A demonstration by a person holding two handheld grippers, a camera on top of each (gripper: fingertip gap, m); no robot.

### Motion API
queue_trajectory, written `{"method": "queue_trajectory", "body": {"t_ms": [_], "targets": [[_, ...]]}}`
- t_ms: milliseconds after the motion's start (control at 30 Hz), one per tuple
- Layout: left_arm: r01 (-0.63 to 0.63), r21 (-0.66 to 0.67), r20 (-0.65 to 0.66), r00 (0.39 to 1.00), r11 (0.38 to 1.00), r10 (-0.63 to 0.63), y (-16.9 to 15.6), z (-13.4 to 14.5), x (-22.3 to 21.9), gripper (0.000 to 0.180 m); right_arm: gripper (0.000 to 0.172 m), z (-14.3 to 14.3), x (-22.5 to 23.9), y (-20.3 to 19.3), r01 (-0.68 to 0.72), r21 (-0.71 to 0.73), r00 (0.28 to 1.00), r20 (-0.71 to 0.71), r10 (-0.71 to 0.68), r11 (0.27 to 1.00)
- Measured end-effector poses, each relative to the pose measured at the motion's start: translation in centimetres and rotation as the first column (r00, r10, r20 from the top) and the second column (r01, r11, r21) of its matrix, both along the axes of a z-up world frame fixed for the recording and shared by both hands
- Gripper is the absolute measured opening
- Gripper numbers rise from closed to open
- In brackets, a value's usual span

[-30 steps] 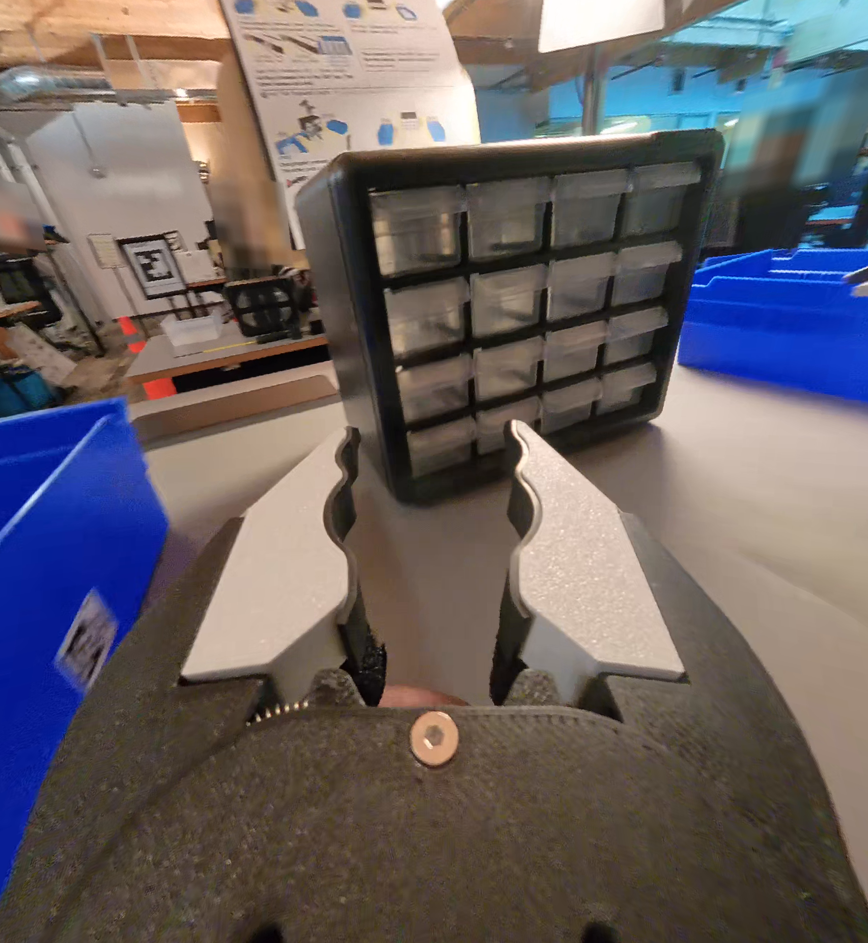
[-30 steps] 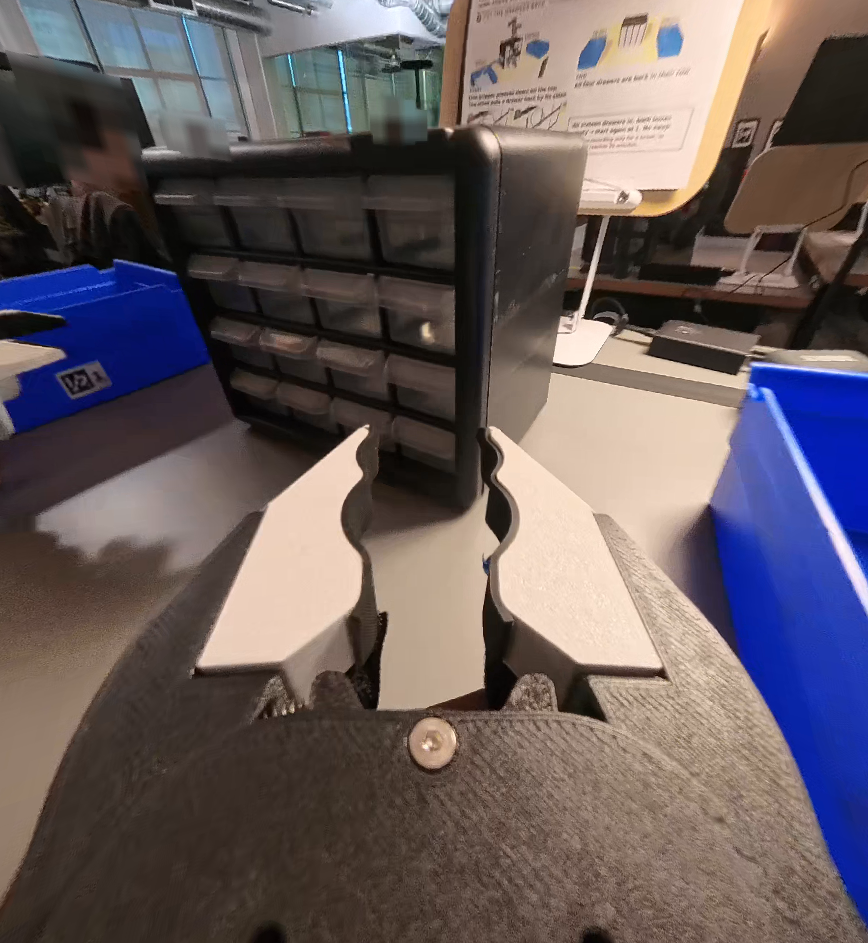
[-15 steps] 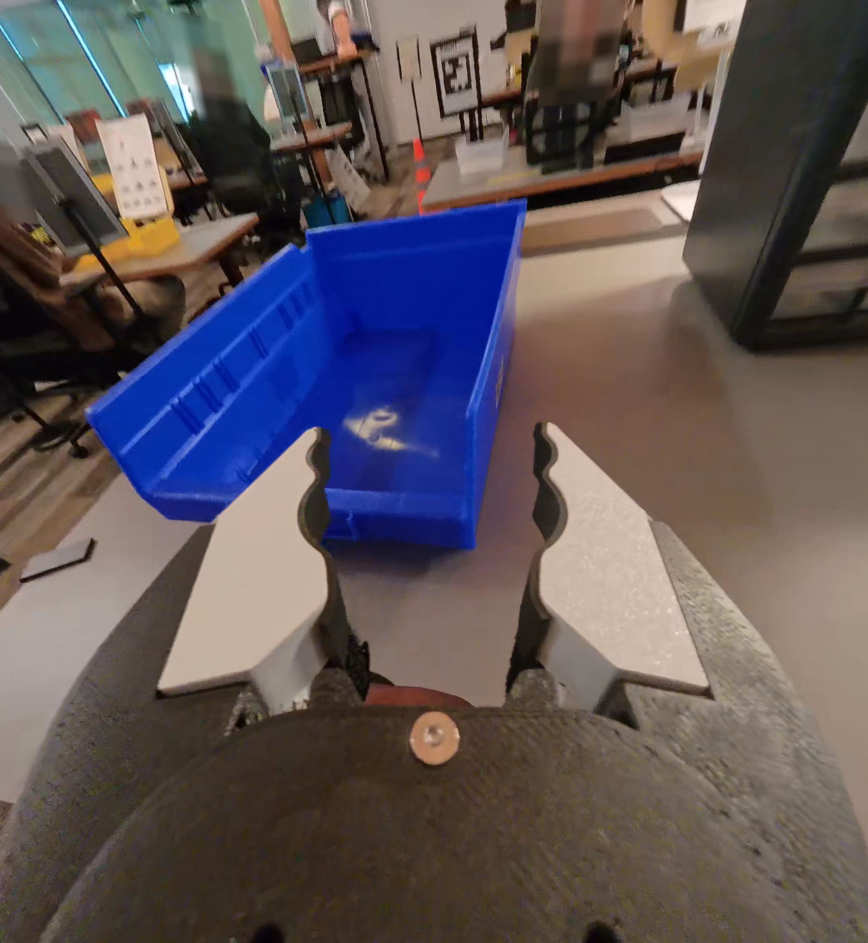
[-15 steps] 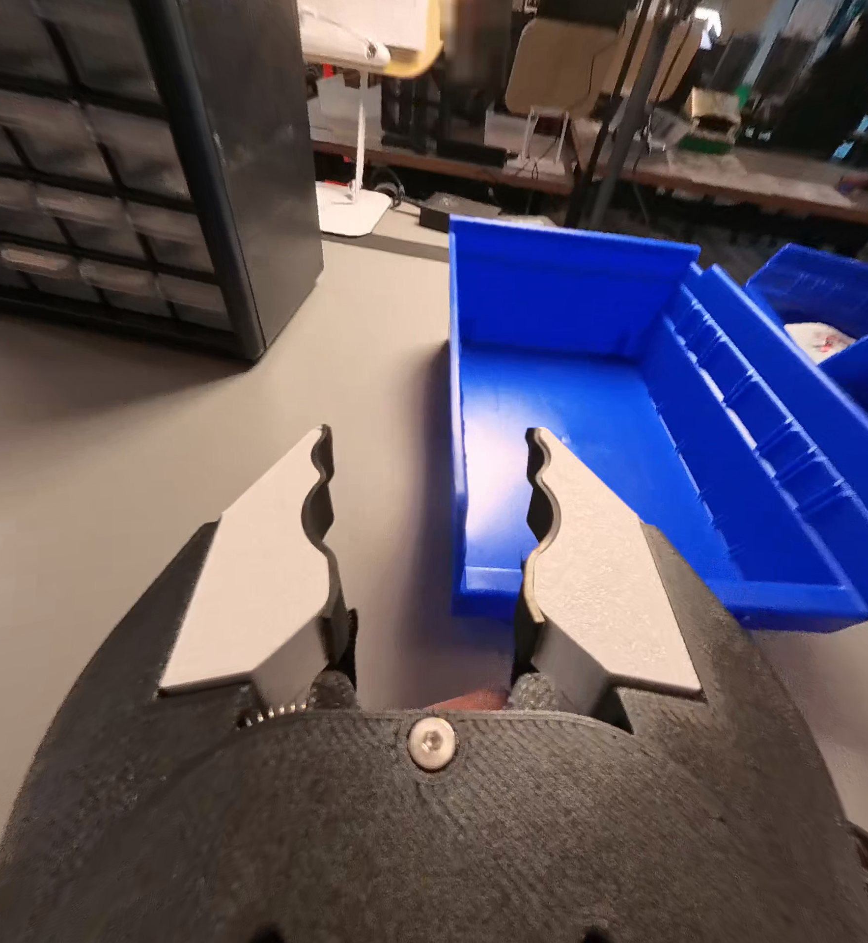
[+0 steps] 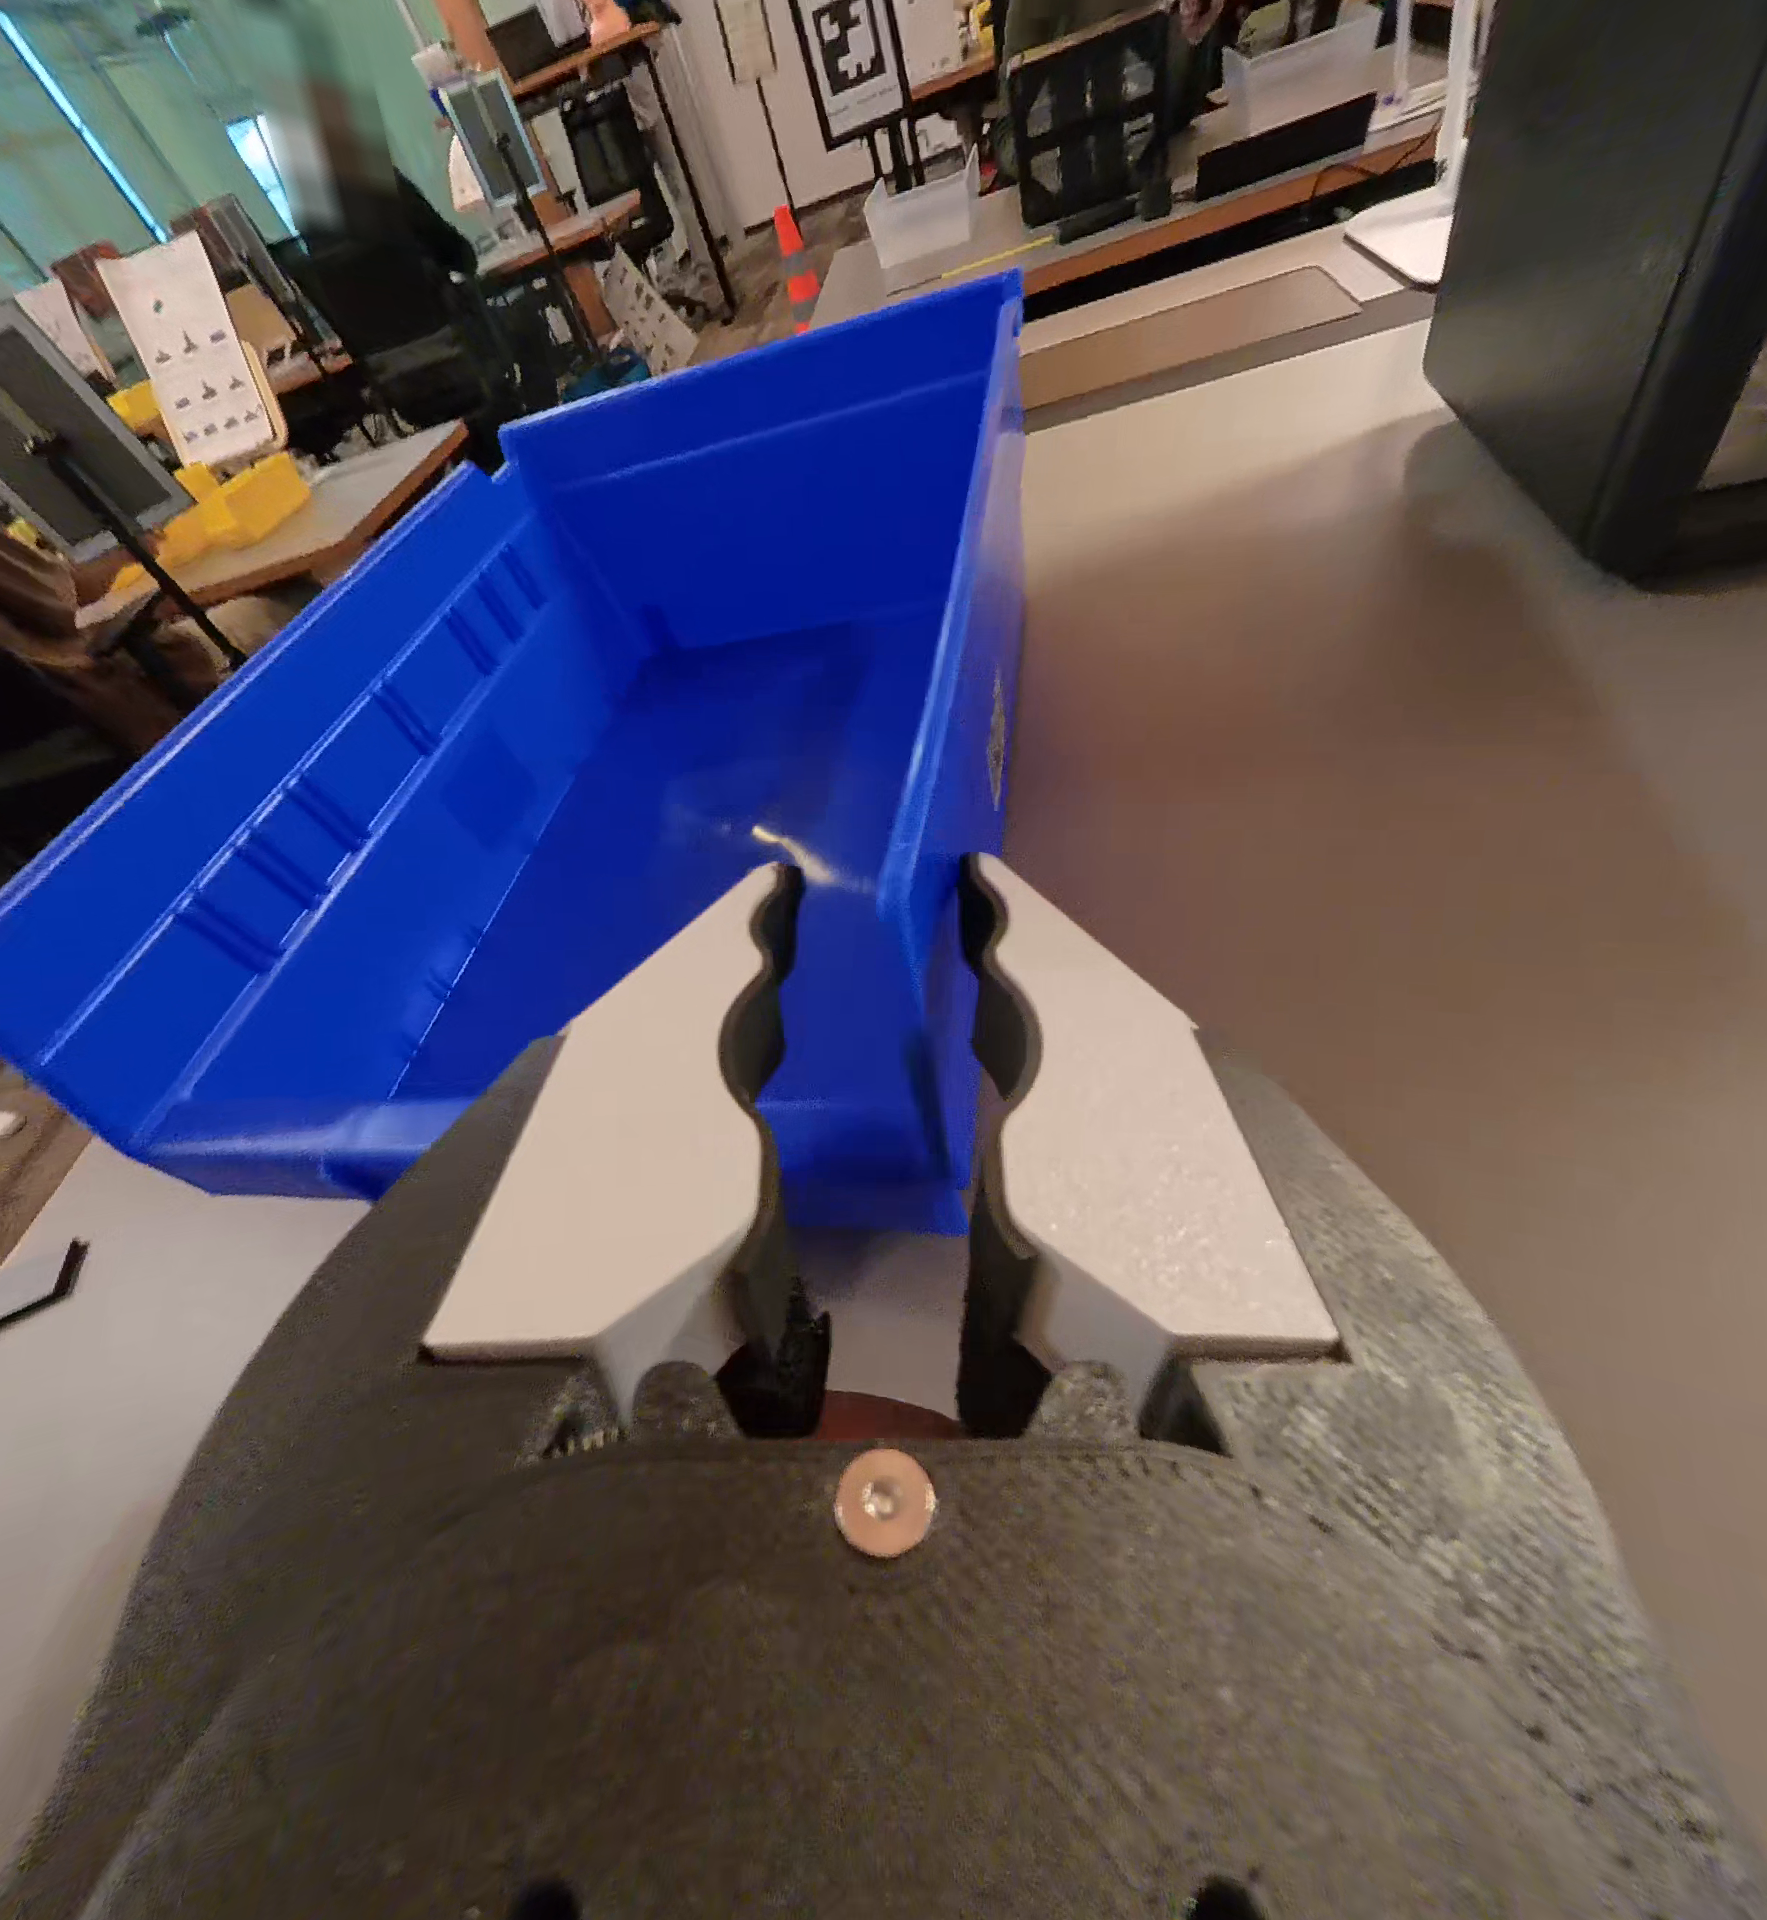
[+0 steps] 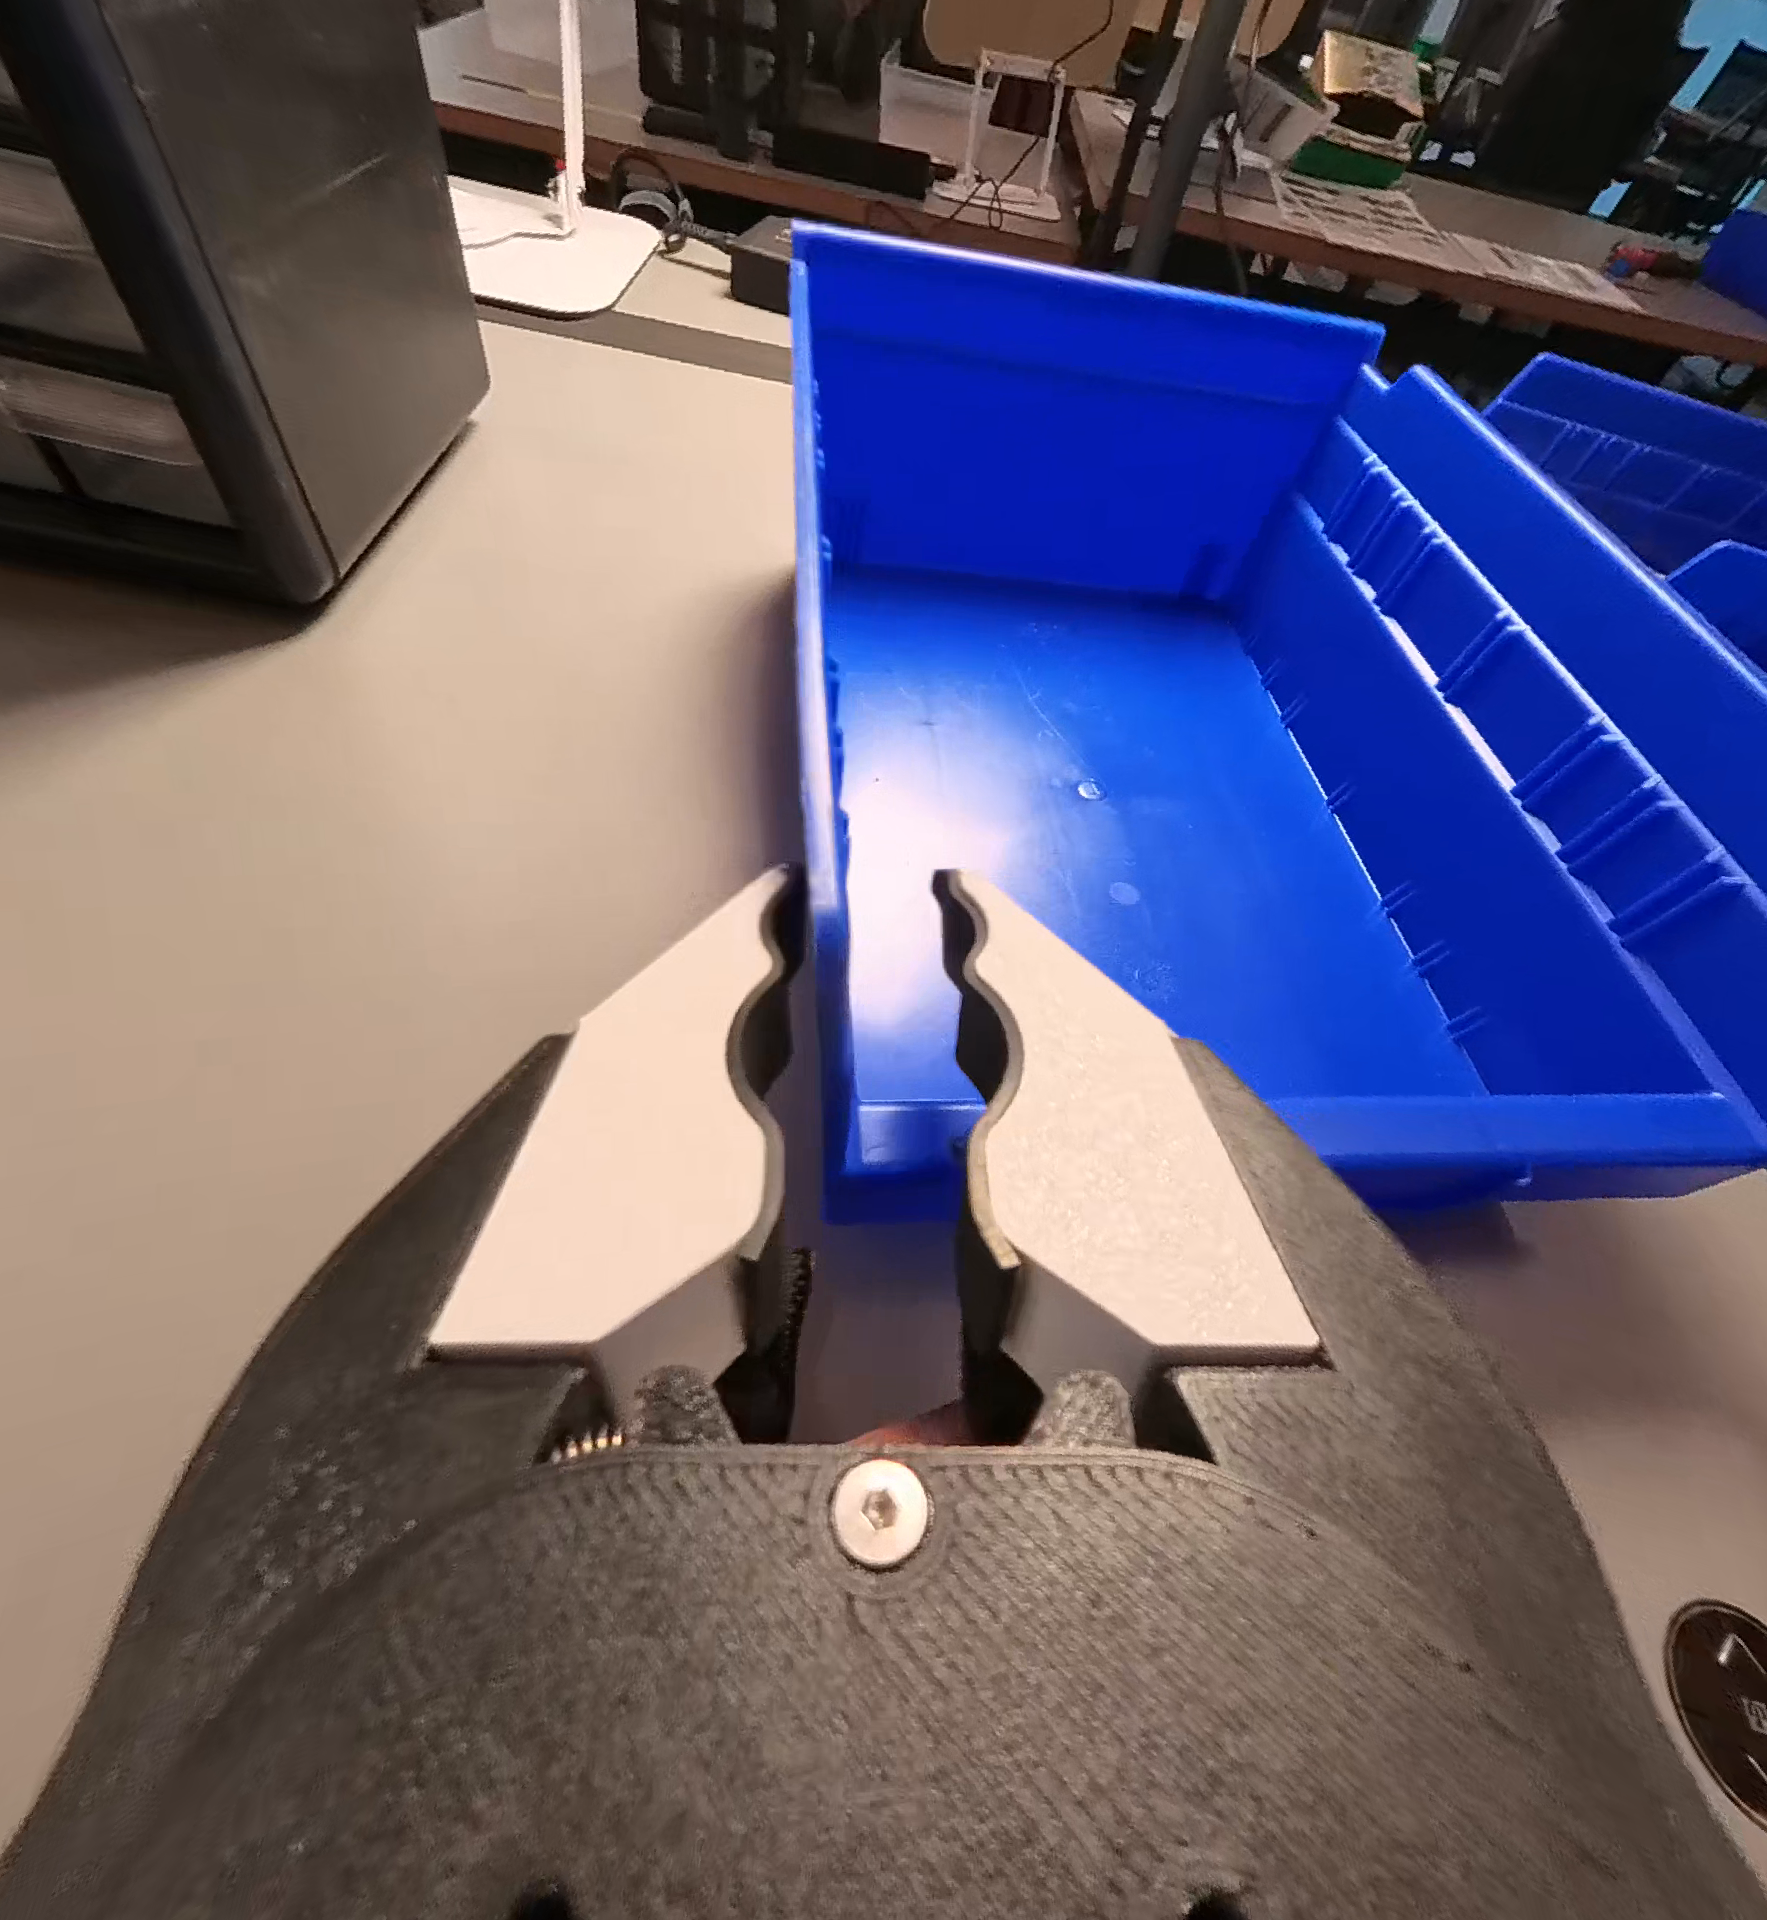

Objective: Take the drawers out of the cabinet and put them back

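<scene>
The black drawer cabinet (image 5: 1637, 260) stands at the top right of the left wrist view and at the top left of the right wrist view (image 6: 266, 260), with clear drawers (image 6: 79, 416) in its slots. My left gripper (image 5: 874, 871) straddles the right wall (image 5: 952, 727) of an empty blue bin (image 5: 546, 779). Its right pad is against the wall and its left pad stands apart inside the bin. My right gripper (image 6: 863, 878) straddles the left wall (image 6: 817, 727) of another empty blue bin (image 6: 1118, 779). Its left pad is at the wall and its right pad stands apart inside.
Both bins and the cabinet sit on a grey table (image 5: 1378, 831). More blue bins (image 6: 1689, 468) lie to the far right. A round socket plate (image 6: 1757, 1720) is set in the table at the lower right. A white lamp base (image 6: 546, 249) stands behind the cabinet.
Both grippers swung away from the cabinet, opened wide over the bins, then moved forward and narrowed around a bin wall each.
</scene>
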State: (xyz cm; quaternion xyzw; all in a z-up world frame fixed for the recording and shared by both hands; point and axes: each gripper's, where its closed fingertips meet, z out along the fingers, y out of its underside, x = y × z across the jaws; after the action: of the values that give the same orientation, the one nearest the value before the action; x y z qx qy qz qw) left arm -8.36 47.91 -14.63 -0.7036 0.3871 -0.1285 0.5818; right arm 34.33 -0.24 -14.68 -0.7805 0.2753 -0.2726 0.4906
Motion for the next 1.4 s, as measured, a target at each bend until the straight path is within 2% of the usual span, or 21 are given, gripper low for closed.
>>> {"method": "queue_trajectory", "body": {"t_ms": [67, 133, 467, 667, 867, 1067, 1267, 1400], "targets": [[0.026, 0.013, -0.007, 1.0, 1.0, -0.026, -0.3, 0.0, 0.7, 0.014, 0.02, -0.1, -0.1, 0.0, -0.016, 0.013, 1.0, 0.013, 0.016, 1.0], [0.044, 0.014, -0.02, 0.999, 0.999, -0.044, -0.8, -0.2, 1.0, 0.009, 0.007, -0.1, -0.5, 0.0, -0.028, 0.032, 1.0, 0.009, 0.028, 0.999], [0.178, -0.002, 0.041, 0.983, 0.984, -0.177, -6.8, 0.6, 0.1, 0.003, 0.007, 0.0, -3.2, -2.6, -0.111, 0.021, 0.992, 0.061, 0.109, 0.994], [0.305, -0.048, 0.15, 0.944, 0.951, -0.295, -11.5, 3.4, -1.7, 0.002, 0.007, 0.1, -6.2, -4.5, -0.221, -0.019, 0.974, 0.037, 0.222, 0.975], [0.474, -0.12, 0.292, 0.857, 0.872, -0.425, -16.6, 6.9, -3.9, 0.001, 0.007, 0.5, -10.9, -6.8, -0.394, -0.058, 0.919, -0.005, 0.394, 0.917], [0.651, -0.133, 0.504, 0.693, 0.747, -0.515, -21.4, 10.5, -6.6, 0.001, 0.007, 1.7, -16.2, -8.1, -0.62, -0.035, 0.784, -0.011, 0.62, 0.784], [0.746, -0.013, 0.533, 0.569, 0.666, -0.626, -25.2, 13.9, -8.3, 0.0, 0.007, 1.8, -22.2, -7.1, -0.816, -0.017, 0.578, -0.035, 0.815, 0.578], [0.782, 0.081, 0.519, 0.497, 0.618, -0.696, -27.2, 16.4, -8.3, 0.001, 0.007, 1.5, -25.2, -3.9, -0.897, -0.011, 0.442, -0.042, 0.896, 0.442]]}}
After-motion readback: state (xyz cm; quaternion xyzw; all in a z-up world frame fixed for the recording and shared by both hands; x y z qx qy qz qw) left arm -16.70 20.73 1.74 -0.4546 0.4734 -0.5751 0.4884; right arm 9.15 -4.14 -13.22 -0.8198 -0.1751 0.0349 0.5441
